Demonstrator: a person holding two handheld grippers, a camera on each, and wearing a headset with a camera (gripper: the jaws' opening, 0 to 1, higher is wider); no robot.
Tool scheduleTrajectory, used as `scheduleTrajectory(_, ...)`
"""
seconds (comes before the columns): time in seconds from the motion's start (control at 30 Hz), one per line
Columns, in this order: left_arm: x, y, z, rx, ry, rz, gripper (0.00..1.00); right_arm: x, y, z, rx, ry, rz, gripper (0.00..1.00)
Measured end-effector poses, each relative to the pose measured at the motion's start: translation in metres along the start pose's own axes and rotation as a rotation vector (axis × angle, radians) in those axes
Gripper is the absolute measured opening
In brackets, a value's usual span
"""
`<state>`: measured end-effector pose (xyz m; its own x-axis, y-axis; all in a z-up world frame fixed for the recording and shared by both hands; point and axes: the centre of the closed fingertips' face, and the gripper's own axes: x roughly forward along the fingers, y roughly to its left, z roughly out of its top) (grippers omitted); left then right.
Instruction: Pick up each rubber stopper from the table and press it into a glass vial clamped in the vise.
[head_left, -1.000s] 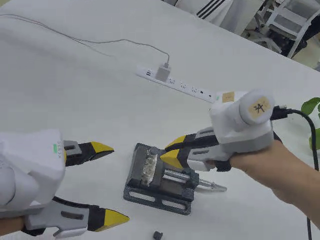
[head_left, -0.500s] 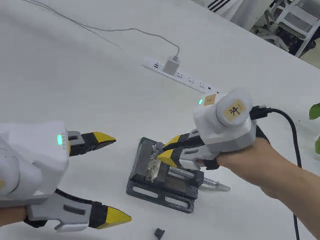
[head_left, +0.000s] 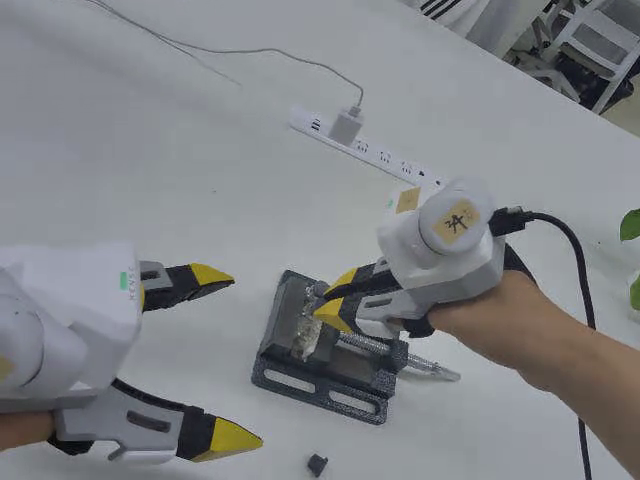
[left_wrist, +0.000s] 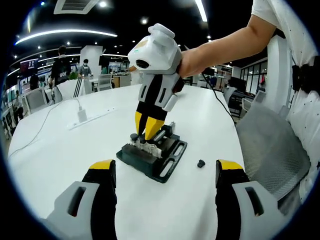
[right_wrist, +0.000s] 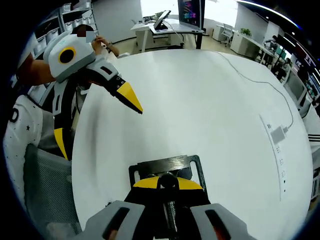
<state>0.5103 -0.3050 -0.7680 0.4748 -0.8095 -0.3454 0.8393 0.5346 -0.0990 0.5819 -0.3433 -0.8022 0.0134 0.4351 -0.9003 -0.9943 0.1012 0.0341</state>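
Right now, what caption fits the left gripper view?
Right gripper tips down over the vise; one loose stopper lies on the table nearby.

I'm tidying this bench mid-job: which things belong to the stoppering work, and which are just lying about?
Job: vise, glass vials, loose stopper, left gripper, right gripper, gripped stopper.
Lying about: power strip, charger, cable, plant.
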Motion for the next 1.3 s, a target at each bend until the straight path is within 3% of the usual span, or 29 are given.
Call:
scheduleTrajectory(0.4, -0.0018, 0.0015, 0.0007, -0.005, -0.011, 0.002, 0.80, 0.0028, 0.0006, 0.0018, -0.035, 0.024, -0.005, 0.06)
scheduleTrajectory(1.03, -0.0033, 0.0014, -0.0002, -0.013, -0.013, 0.004, 0.78, 0.0058, 0.0009, -0.0014, -0.013, 0.042, -0.006, 0.06)
scheduleTrajectory(1.3, -0.0015, 0.0014, 0.0003, -0.016, -0.012, 0.003, 0.77, 0.0064, 0.0018, -0.0008, -0.084, 0.096, -0.019, 0.05)
